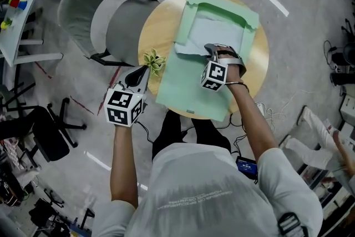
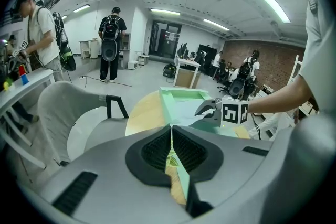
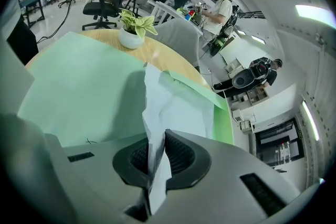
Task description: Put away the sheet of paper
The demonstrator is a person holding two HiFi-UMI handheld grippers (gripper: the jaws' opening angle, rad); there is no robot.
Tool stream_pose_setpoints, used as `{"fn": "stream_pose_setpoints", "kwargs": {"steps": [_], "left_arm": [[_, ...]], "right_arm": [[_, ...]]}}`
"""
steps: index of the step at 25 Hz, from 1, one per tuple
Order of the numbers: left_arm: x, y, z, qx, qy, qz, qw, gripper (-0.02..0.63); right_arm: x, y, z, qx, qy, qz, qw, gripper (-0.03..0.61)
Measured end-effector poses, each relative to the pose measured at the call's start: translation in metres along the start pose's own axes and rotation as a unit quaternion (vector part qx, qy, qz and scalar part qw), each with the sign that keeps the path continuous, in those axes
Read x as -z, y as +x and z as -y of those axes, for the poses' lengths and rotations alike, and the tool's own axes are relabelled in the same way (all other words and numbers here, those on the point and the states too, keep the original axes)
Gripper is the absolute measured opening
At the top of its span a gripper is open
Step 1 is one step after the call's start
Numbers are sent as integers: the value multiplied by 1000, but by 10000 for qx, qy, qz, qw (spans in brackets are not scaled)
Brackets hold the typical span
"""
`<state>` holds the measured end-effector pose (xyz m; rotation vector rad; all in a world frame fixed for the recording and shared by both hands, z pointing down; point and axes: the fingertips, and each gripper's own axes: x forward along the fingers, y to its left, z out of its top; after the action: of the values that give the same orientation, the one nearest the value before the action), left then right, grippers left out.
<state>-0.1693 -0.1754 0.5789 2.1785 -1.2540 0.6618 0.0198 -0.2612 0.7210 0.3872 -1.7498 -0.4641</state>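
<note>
Operator shirt (image 1: 205,191): nearest to head cam; both forearms are extended toward table (image 1: 148,36).
Left gripper (image 1: 143,70): jaws pressed together, nothing clamped; held at table's near-left edge, just beside plant (image 1: 153,61).
Right gripper (image 1: 209,50): jaws pinched on near edge of sheet of paper (image 1: 217,29); edge is lifted & bunched btwn pads.
Sheet pos.: laid in far half of open green folder (image 1: 183,86), framed by its folded flaps; judged not yet fully tucked.
Risk 1: sheet may be creased or torn if pushed vs. a flap, since it is buckled at the pinch.
Risk 2: folder is not held down; it may be dragged across table w/ the sheet.
Risk 3: plant may be knocked if Left gripper is swung in to steady folder.
Surroundings: grey chair (image 1: 94,14) at table's far-left; people (image 2: 110,44) w/ backpacks in bkgd, well apart.
Obstruction: flaps only; nothing else is seen btwn sheet & folder.
</note>
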Motion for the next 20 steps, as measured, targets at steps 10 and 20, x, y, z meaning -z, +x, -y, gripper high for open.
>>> {"fn": "stream_pose_setpoints", "kwargs": {"steps": [10,20], "left_arm": [[-7,15,-4,-147,-157,-20,9998,27],[-6,24,-2,-241,-219,-97,9994,27]], "right_arm": [[12,25,16,-180,24,-54,9998,40],[22,36,43,-277,1017,19,9944,44]]}}
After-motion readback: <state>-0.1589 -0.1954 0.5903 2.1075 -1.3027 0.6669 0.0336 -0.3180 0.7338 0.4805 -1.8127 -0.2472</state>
